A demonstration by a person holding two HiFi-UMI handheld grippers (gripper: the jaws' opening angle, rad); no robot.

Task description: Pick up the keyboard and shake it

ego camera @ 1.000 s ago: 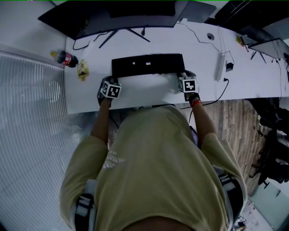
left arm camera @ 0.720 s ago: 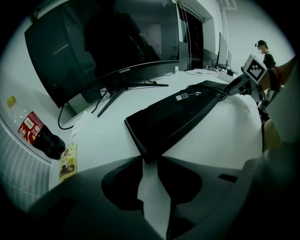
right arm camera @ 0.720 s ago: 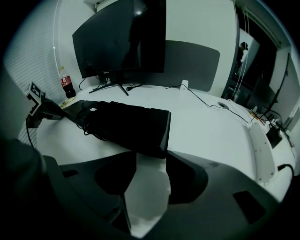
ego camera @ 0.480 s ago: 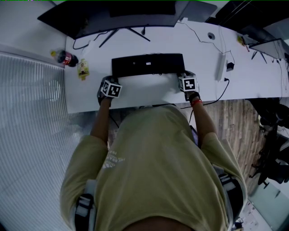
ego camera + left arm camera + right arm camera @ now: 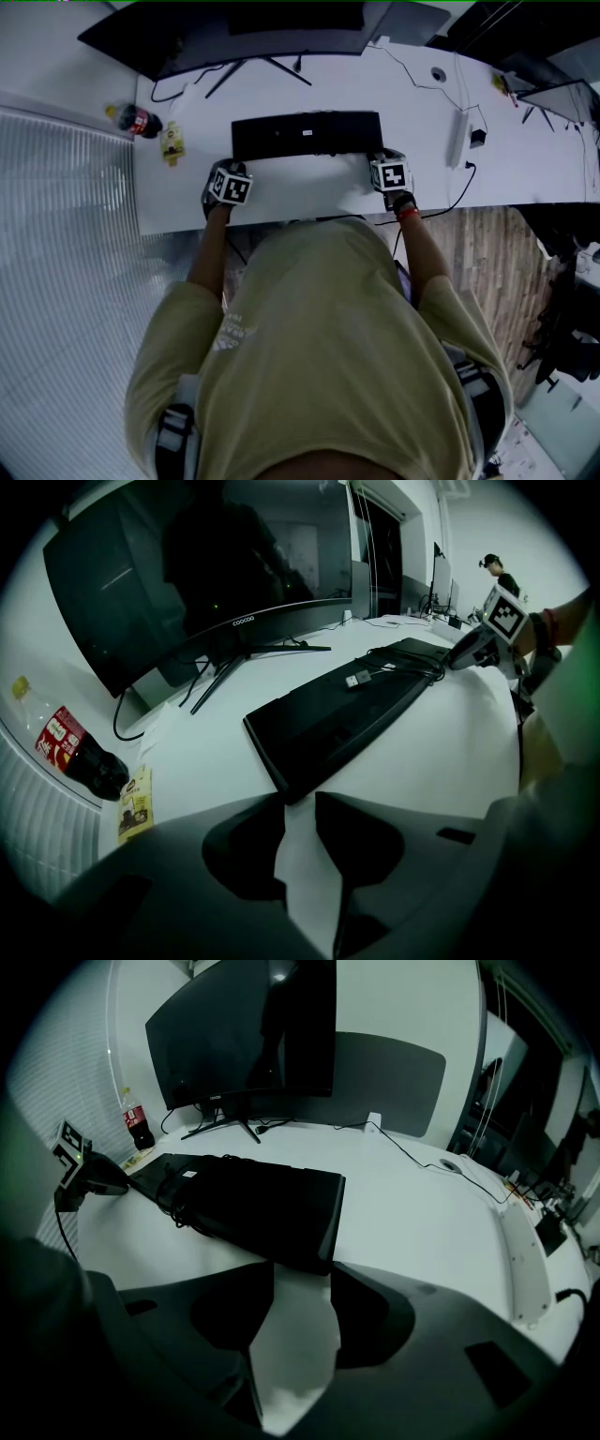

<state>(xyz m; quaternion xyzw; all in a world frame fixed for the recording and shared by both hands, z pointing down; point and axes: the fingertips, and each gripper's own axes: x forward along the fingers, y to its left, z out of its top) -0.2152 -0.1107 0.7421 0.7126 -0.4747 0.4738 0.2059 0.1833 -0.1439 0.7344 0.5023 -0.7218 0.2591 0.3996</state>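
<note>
A black keyboard (image 5: 307, 134) lies flat on the white desk (image 5: 309, 192), with its cable bundled on top (image 5: 405, 662). My left gripper (image 5: 240, 163) sits at its near left corner. In the left gripper view the jaws (image 5: 300, 801) stand a little apart, the keyboard (image 5: 347, 714) corner is right at their tips, and white desk shows in the gap. My right gripper (image 5: 379, 156) is at the near right corner. Its jaws (image 5: 302, 1274) stand wider, and the keyboard (image 5: 253, 1204) corner reaches just into their mouth. Neither pair visibly presses on it.
A large dark monitor (image 5: 262, 33) stands behind the keyboard. A cola bottle (image 5: 139, 122) and a yellow packet (image 5: 172, 145) lie at the desk's left end. A white power strip (image 5: 457, 138) and thin cables are to the right. The desk's near edge runs just behind the grippers.
</note>
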